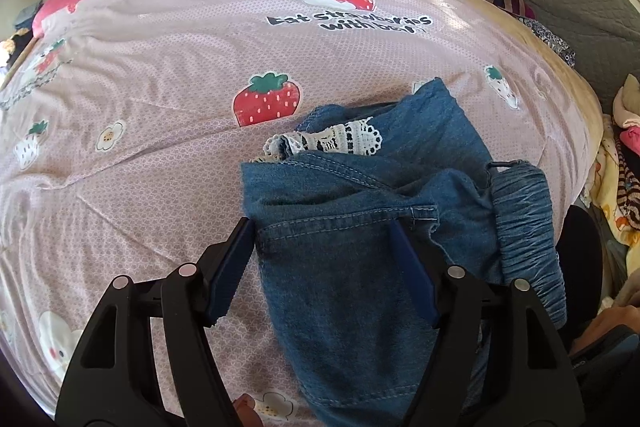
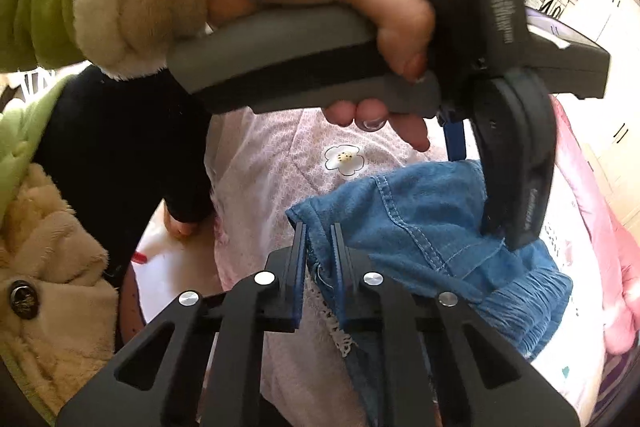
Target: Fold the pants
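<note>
Lying bunched on the bed (image 1: pixel 160 75), the denim pants (image 1: pixel 360 235) stretch between both tongs: right tongs (image 2: pixel 319 239) clamped on a hem, left tongs (image 1: pixel 322 251) apart, straddling the fabric.

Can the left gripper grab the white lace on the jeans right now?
Probably yes. The left gripper stands open over the jeans, and the white lace lies uncovered just ahead of its fingertips, with nothing between them.
</note>
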The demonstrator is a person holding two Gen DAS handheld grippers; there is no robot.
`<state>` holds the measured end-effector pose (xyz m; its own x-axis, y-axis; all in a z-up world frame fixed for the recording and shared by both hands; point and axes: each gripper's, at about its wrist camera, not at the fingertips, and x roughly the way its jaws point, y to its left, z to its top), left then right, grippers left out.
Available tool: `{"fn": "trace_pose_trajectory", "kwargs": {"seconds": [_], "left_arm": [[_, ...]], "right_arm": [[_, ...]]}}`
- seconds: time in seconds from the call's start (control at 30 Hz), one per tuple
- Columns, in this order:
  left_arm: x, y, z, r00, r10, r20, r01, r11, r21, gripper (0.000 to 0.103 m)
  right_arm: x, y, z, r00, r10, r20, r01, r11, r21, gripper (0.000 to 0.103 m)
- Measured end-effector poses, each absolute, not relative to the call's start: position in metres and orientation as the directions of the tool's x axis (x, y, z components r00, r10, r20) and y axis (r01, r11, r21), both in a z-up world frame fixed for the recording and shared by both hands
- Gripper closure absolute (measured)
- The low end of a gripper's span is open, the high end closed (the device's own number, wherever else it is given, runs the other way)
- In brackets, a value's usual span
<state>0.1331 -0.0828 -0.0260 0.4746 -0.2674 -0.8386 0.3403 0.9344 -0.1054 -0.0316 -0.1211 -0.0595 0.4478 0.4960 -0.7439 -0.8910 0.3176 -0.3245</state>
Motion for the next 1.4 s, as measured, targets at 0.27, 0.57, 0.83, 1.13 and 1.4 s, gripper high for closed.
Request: {"fn": "trace_pose_trajectory", "kwargs": {"seconds": [0.27,0.57,0.83,1.13,1.4], "left_arm": [[0.140,-0.080,-0.031,0.469,-0.279,-0.838,0.318,0.939,-0.135,0.038],[0.140,-0.076,-0.032,0.461,-0.302,-0.835,0.313,0.935,-0.165,0.038],[0.132,-0.068,-0.026,0.466,-0.311,-0.828,0.311,0.934,-0.176,0.037],[0.130,-0.062,-0.029,0.464,-0.285,-0.839,0.302,0.941,-0.153,0.035],[0.145,-0.066,-0.045,0.460,-0.289,-0.840,0.287,0.943,-0.168,0.026]], "right_arm": [[-0.036,-0.127,-0.077,0.361,0.501,-0.787,-0.921,0.325,-0.216,0.103],[-0.056,-0.134,-0.061,0.368,0.614,-0.698,-0.914,0.378,-0.149,0.095],[-0.044,-0.162,-0.033,0.537,0.552,-0.638,-0.831,0.478,-0.285,0.072],[-0.044,-0.141,-0.062,0.530,0.430,-0.731,-0.842,0.366,-0.395,0.098],[-0.039,-0.163,-0.067,0.464,0.464,-0.755,-0.853,0.463,-0.239,0.098]]}}
